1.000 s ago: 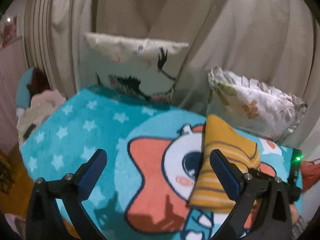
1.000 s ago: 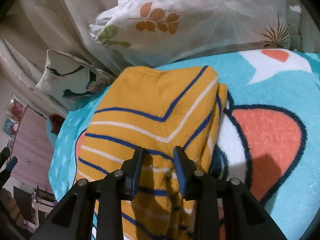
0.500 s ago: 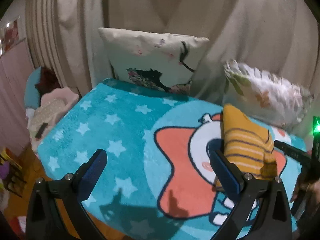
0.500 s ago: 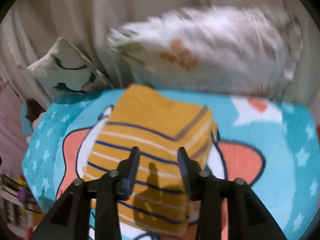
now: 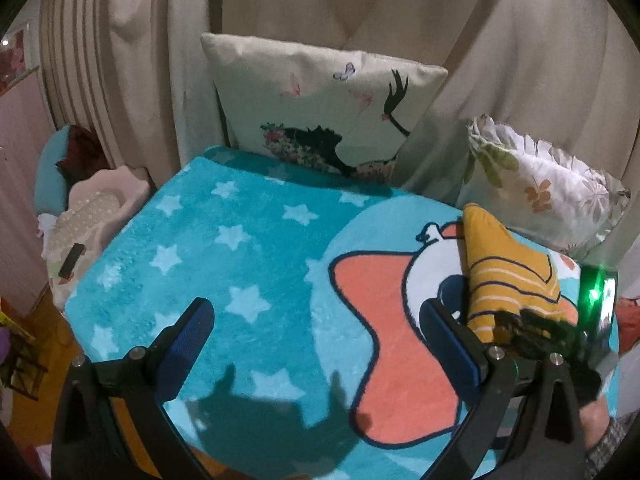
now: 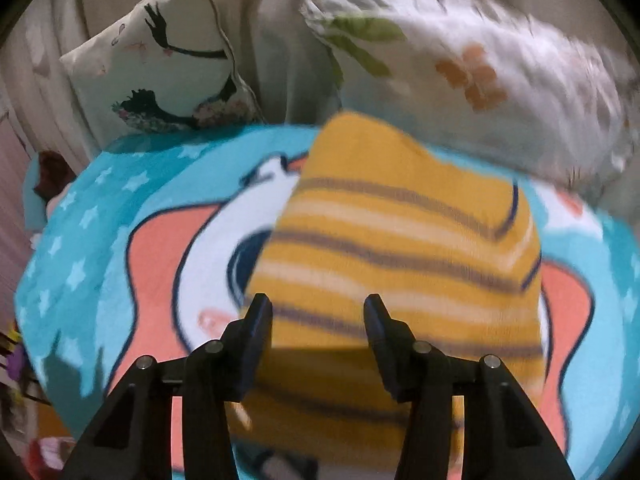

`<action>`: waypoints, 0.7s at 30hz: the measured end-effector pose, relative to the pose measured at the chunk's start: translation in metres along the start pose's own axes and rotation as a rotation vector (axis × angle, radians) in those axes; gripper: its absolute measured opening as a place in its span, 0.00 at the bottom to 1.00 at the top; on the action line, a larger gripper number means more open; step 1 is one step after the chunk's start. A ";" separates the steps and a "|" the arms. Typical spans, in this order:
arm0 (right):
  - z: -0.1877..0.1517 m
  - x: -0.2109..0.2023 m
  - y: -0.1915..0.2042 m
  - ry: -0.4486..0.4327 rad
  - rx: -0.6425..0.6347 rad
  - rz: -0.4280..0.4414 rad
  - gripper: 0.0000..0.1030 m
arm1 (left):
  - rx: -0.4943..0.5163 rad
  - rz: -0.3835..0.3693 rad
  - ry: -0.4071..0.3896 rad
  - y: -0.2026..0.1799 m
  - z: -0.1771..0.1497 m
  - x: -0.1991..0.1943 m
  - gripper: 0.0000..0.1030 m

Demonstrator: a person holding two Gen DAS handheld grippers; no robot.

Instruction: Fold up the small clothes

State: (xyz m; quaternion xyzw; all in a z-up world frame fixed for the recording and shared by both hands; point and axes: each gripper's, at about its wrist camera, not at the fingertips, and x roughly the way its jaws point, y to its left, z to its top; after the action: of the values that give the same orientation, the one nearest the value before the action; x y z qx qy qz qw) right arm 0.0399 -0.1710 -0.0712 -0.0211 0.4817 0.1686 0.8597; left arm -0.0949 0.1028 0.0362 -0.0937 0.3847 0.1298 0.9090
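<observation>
Yellow striped garment lies folded on my teal star blanket, near the leaf-print pillow. My right gripper hangs over its near edge, jaws parted, gripping nothing. My left gripper is spread wide over bare blanket.

Turquoise star-print fleece blanket covers the bed. Cream silhouette-print cushion and white leaf-print pillow against beige curtains.

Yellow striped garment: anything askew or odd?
Nothing stands out. The yellow striped garment lies folded in a compact block on the teal blanket, stripes lined up. Both grippers are open and empty, left gripper, right gripper.
</observation>
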 end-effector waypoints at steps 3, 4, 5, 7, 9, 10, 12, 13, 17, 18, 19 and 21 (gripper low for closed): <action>-0.023 0.000 -0.013 0.076 0.054 0.007 0.51 | 0.002 -0.030 0.018 0.004 0.004 0.008 0.99; -0.030 -0.004 -0.019 0.080 0.088 0.004 0.51 | 0.004 -0.036 0.019 0.004 0.005 0.010 0.99; -0.036 -0.013 -0.027 0.063 0.131 0.001 0.51 | 0.010 -0.045 0.019 0.003 0.005 0.012 0.99; -0.041 -0.034 -0.044 -0.005 0.215 -0.014 0.51 | 0.021 -0.064 0.025 0.001 0.006 0.016 0.99; -0.041 -0.052 -0.061 -0.069 0.292 -0.058 0.51 | 0.032 -0.081 0.037 -0.002 0.006 0.021 0.99; -0.041 -0.060 -0.069 -0.090 0.326 -0.083 0.51 | 0.040 -0.093 0.044 -0.005 0.005 0.024 0.99; -0.040 -0.070 -0.077 -0.111 0.372 -0.104 0.51 | 0.058 -0.117 0.059 -0.011 0.003 0.030 0.99; -0.040 -0.073 -0.079 -0.112 0.381 -0.110 0.51 | 0.070 -0.128 0.070 -0.015 0.001 0.033 0.99; -0.045 -0.075 -0.071 -0.097 0.362 -0.146 0.51 | 0.127 -0.174 0.120 -0.034 -0.010 0.046 0.99; -0.045 -0.073 -0.069 -0.090 0.356 -0.149 0.51 | 0.141 -0.182 0.132 -0.038 -0.013 0.049 0.99; -0.042 -0.071 -0.067 -0.085 0.350 -0.150 0.51 | 0.151 -0.188 0.141 -0.041 -0.015 0.052 0.99; -0.035 -0.065 -0.062 -0.092 0.339 -0.147 0.51 | 0.176 -0.209 0.172 -0.049 -0.021 0.058 0.99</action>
State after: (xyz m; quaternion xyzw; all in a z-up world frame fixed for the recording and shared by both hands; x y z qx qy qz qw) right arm -0.0012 -0.2542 -0.0434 0.0963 0.4605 0.0225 0.8821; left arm -0.0548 0.0600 -0.0167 -0.0643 0.4593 -0.0083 0.8859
